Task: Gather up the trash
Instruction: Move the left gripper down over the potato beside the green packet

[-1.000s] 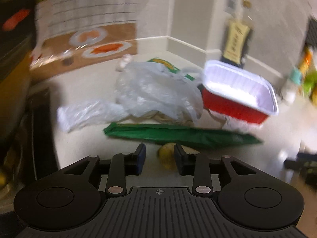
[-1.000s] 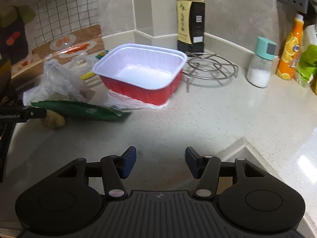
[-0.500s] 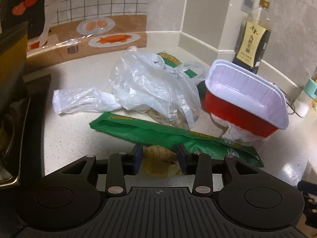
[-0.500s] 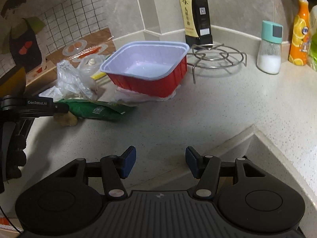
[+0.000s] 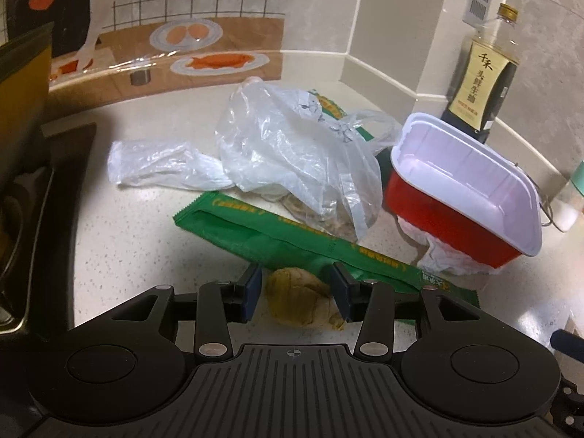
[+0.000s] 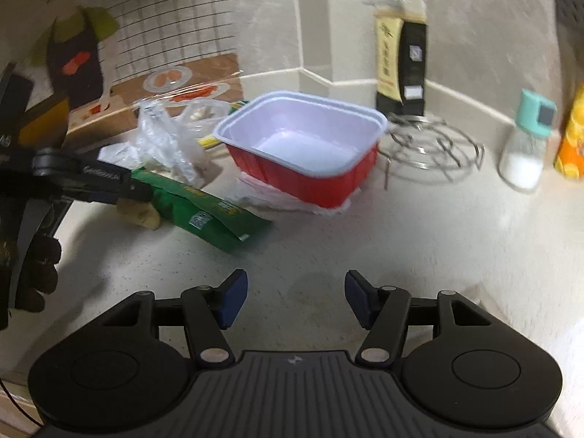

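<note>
Ginger, or some knobbly yellowish scrap [image 5: 301, 303] much like it, lay on the counter [image 5: 146, 241] right between the blue pads of the left gripper [image 5: 297, 294]. Its jaws were opening, with a sliver of daylight on the near-left side and the right pad at or almost at the lump; I judged nothing was gripped yet. The lump's longer run went roughly across the gap, slanting toward the right pad, so a straight squeeze would catch it end to end.

Just beyond the fingertips, the green wrapper [image 5: 314, 241] stretched crosswise, far-left to near-right, its edge all but touching the scrap. Closing without snagging that foil looked like the tricky part.

Over at the right gripper [image 6: 294, 297], the jaws were opening too, with nothing between them, only bare countertop. It sat well off from the scrap [image 6: 140, 213], which lay far to its left. The left hand was plainly nearer.
</note>
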### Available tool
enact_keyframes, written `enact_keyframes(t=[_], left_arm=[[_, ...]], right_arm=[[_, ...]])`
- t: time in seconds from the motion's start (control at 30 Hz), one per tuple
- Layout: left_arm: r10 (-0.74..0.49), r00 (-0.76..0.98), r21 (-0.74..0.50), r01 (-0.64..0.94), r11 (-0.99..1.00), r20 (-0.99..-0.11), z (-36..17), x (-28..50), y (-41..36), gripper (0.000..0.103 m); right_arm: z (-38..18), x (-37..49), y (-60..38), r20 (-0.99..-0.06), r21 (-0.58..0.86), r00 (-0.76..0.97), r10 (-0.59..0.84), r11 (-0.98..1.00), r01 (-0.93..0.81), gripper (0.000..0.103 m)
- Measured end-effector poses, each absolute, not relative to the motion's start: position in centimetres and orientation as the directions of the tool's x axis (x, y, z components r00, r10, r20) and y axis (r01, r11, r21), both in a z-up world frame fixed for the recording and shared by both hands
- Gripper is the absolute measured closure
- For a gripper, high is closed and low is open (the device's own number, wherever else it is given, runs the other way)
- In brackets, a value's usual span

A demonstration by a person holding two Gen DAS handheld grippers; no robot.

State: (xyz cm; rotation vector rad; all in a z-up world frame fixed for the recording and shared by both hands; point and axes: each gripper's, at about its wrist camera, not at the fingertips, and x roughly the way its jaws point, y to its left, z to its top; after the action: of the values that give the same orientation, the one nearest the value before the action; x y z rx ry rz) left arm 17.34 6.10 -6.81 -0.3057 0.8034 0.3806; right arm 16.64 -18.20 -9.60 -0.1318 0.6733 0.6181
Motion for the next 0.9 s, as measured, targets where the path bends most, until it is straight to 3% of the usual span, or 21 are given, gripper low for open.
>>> enact_keyframes(t=[0.47, 0.9], left_arm=[[0.121, 0.671, -0.19, -0.372, 0.909, -0.732, -7.2, 14.5, 6.3, 0.052], [0.171, 0.656, -0.139, -0.393, 0.909, -0.736, -7.4, 16.5, 6.3, 0.047]], right_arm=[[-9.6, 15.2, -17.0, -0.638, 0.082, 0.594, 0.491, 0.809, -0.581, 0.043], [-9.9, 13.8, -17.6, -0.65, 0.082, 0.586, 0.483, 0.812, -0.578, 0.043]])
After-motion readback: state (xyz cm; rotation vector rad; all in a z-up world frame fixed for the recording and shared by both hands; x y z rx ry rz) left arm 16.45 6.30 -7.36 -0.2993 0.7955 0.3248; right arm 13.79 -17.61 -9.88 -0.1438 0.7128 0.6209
